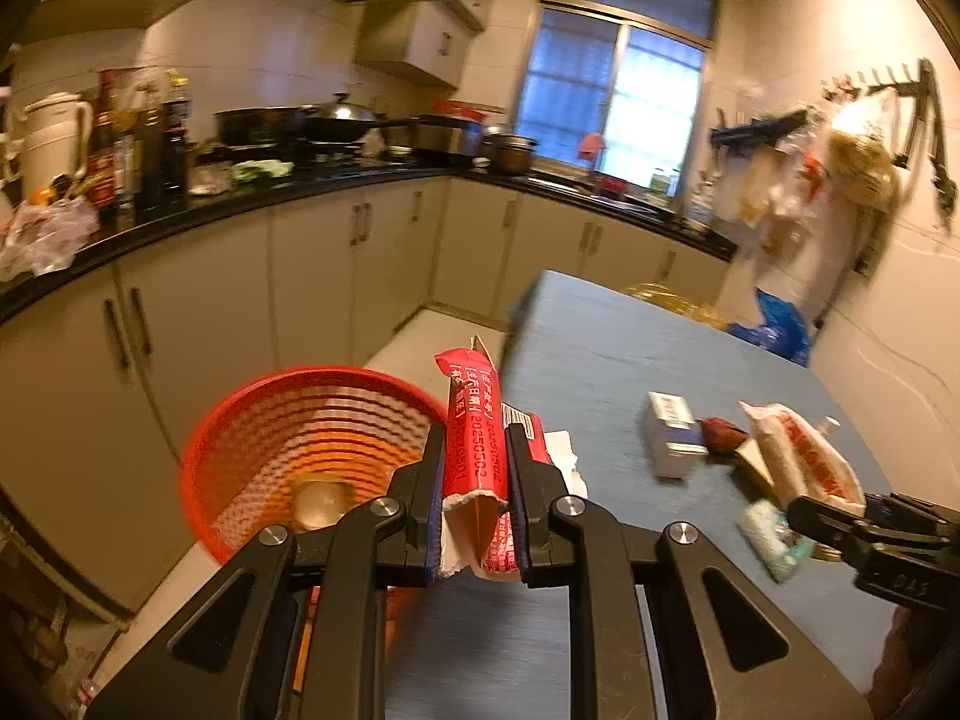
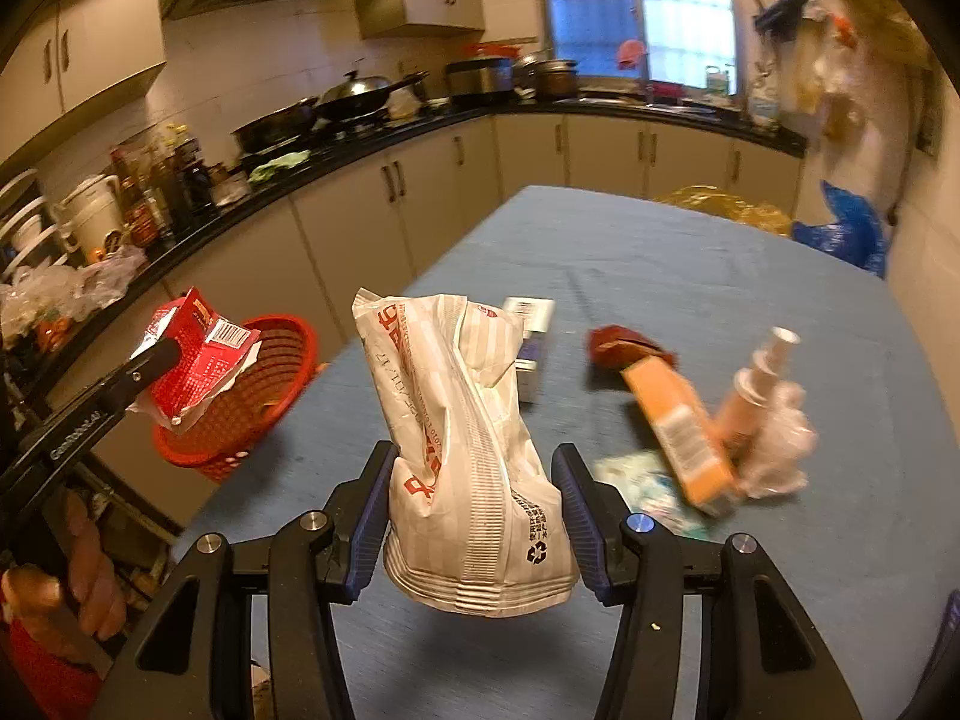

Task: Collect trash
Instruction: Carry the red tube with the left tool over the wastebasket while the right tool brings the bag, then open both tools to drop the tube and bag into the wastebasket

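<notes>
In the left wrist view my left gripper [image 1: 475, 438] is shut on a flattened red wrapper [image 1: 474, 420] that stands upright, beside the rim of a red mesh basket [image 1: 300, 438] on the floor at the table's left edge. My right gripper [image 2: 474, 453] is shut on a puffy white bag with red print [image 2: 468, 420], held above the blue table [image 2: 660, 252]. The right wrist view also shows the left gripper [image 2: 171, 354] with the red wrapper [image 2: 192, 354] over the basket [image 2: 264, 384].
On the table lie a white box [image 2: 528, 324], a dark red scrap [image 2: 624, 345], an orange carton [image 2: 678, 438], a spray bottle [image 2: 762, 384], clear plastic [image 2: 780, 450] and a teal wrapper [image 2: 648, 486]. Cabinets and a cluttered black counter [image 1: 240, 198] run along the left.
</notes>
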A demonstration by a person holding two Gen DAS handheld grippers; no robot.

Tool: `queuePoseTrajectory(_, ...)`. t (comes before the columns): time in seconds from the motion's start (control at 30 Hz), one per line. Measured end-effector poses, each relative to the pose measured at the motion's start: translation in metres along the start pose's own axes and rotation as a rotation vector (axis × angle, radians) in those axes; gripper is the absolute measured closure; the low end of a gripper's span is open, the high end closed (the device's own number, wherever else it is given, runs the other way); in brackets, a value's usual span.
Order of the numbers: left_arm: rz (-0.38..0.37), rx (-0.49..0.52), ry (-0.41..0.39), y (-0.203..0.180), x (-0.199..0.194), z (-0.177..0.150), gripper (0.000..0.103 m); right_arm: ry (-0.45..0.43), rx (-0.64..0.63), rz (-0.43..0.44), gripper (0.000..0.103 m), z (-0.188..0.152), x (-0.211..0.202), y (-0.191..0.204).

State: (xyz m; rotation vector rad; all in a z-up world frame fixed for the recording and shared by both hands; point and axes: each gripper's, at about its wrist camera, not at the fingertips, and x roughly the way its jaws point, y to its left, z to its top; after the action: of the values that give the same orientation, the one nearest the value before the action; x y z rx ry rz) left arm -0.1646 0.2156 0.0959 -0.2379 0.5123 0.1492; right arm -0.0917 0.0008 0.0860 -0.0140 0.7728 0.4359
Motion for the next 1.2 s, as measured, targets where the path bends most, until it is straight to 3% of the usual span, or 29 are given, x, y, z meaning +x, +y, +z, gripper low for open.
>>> queuePoseTrajectory(0.27,0.100,-0.060,0.011,0.053,0.011,0.003,0.086,0.062,-0.050,0.110,0.046,0.022,0.035,0.046)
queuePoseTrajectory(0.5,0.169,-0.077,0.068,0.082,0.036,-0.003,0.086,0.117,-0.088,0.202,0.046,0.041,0.081,0.094)
queuePoseTrajectory(0.67,0.195,-0.066,0.095,0.090,0.049,-0.008,0.086,0.175,-0.071,0.259,0.046,0.055,0.118,0.115)
queuePoseTrajectory(1.03,0.211,-0.055,0.111,0.093,0.061,-0.012,0.085,0.204,-0.077,0.341,0.039,0.074,0.160,0.148)
queuePoseTrajectory(1.1,0.210,-0.051,0.111,0.093,0.061,-0.011,0.084,0.201,-0.066,0.335,0.039,0.074,0.159,0.146)
queuePoseTrajectory(1.2,0.204,-0.052,0.104,0.092,0.059,-0.009,0.073,0.182,-0.044,0.332,0.039,0.073,0.149,0.135)
